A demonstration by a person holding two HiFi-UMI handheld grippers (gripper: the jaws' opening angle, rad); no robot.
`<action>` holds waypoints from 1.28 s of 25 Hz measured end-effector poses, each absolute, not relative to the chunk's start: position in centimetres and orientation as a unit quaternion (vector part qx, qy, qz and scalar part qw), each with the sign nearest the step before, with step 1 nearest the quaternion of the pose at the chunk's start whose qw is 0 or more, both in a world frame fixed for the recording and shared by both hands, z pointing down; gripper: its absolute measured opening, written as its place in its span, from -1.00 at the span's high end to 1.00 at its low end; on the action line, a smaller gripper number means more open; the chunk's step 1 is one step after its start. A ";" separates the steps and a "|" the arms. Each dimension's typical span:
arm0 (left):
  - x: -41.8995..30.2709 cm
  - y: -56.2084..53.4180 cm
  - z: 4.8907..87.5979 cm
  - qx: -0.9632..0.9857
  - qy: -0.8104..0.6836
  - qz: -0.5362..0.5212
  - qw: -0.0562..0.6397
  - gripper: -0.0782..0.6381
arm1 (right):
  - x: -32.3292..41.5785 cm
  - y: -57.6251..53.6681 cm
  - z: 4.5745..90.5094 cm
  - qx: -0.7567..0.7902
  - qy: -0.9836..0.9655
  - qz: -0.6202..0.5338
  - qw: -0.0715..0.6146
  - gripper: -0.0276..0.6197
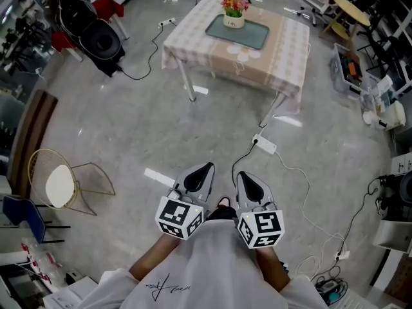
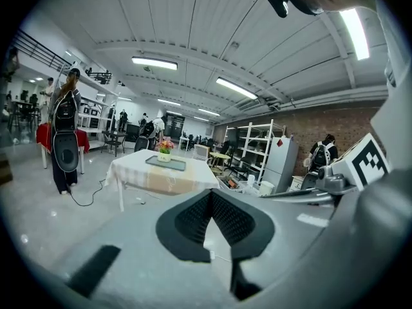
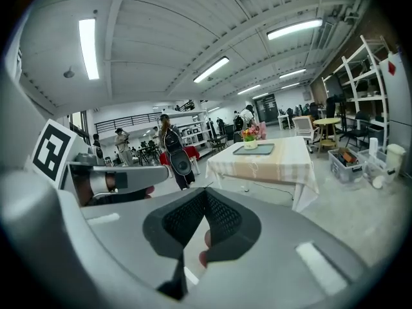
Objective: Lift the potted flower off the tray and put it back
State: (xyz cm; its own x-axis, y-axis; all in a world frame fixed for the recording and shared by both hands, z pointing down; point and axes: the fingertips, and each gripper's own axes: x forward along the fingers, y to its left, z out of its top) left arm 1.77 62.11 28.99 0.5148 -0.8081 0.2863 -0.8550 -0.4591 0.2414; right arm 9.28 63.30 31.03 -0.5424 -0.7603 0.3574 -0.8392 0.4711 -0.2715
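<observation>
Left claw (image 1: 203, 171) and right claw (image 1: 245, 177) sit side by side just before me over the floor, both pinched shut on nothing. Well ahead, the flower pot (image 1: 234, 13) stands upright at the far left corner of the tray (image 1: 252, 37) on the table (image 1: 283, 53).

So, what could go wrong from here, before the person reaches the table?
1. A white power strip lies on the grey floor before the cloth-covered table: a possible trip.
2. The white pot of flowers stands at the far end of the green rectangular tray; a long reach might tip it.
3. The left gripper and the right gripper are shut; they must open first.
</observation>
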 end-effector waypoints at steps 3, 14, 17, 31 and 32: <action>2.1 61.0 29.1 0.849 -0.491 0.063 0.185 0.79 | 9.9 62.1 31.1 0.469 -0.852 0.213 0.091 0.89; 4.1 56.6 29.4 0.856 -0.476 0.061 0.192 0.79 | 10.5 58.2 32.0 0.459 -0.855 0.222 0.095 0.89; 4.7 54.6 29.7 0.864 -0.462 0.057 0.193 0.79 | 10.7 56.3 32.5 0.466 -0.851 0.221 0.099 0.89; 1.6 42.5 30.0 0.871 -0.445 0.057 0.199 0.79 | 7.3 44.7 32.2 0.478 -0.844 0.212 0.121 0.89; 1.1 41.6 30.1 0.870 -0.446 0.058 0.201 0.79 | 6.8 43.8 32.2 0.477 -0.844 0.213 0.123 0.89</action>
